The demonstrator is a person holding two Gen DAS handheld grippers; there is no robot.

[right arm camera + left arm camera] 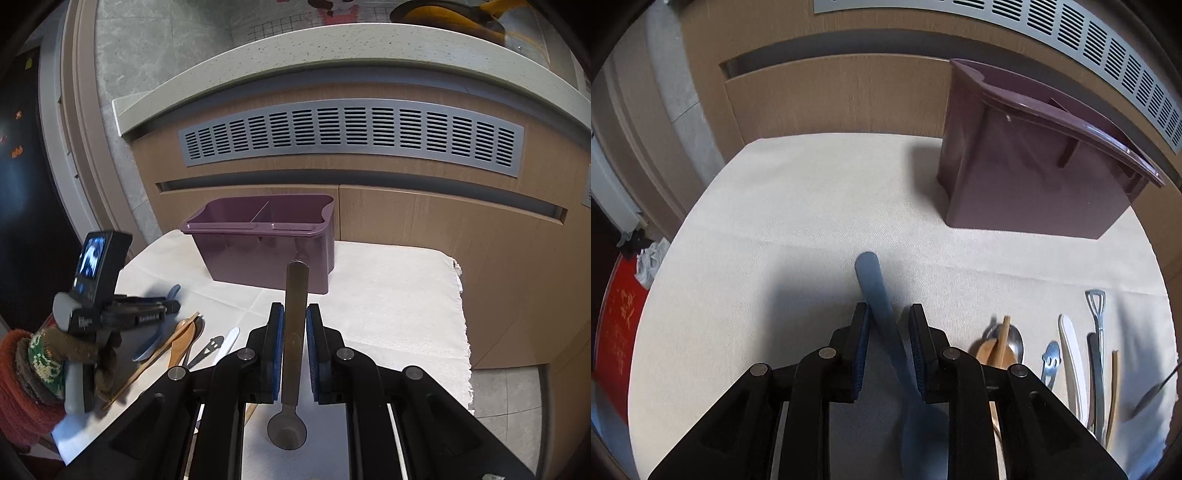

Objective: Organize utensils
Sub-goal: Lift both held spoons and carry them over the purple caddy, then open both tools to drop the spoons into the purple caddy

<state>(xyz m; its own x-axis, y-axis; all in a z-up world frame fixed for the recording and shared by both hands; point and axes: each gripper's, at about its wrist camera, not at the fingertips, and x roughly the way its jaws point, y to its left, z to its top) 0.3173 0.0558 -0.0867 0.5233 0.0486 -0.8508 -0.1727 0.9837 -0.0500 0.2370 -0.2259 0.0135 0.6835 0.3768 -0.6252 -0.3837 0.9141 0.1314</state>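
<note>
A purple two-compartment utensil holder [1030, 162] [266, 240] stands on the cloth-covered table [798, 206] [384, 295]. My left gripper [888, 314] is shut on a blue plastic spoon [875, 291], handle pointing forward, above the cloth; it shows from the side in the right wrist view [170, 306]. My right gripper [294, 314] is shut on a grey metal spoon [295, 295], handle forward, bowl toward the camera, in front of the holder.
Loose utensils lie on the cloth: a wooden spoon [991, 350] [183, 339], chopsticks, a steel spoon [1015, 339], a smiley-face utensil [1051, 360] [210, 347], a white utensil [1071, 362] [229, 341] and a metal piece [1097, 332]. Wooden cabinets with a vent stand behind.
</note>
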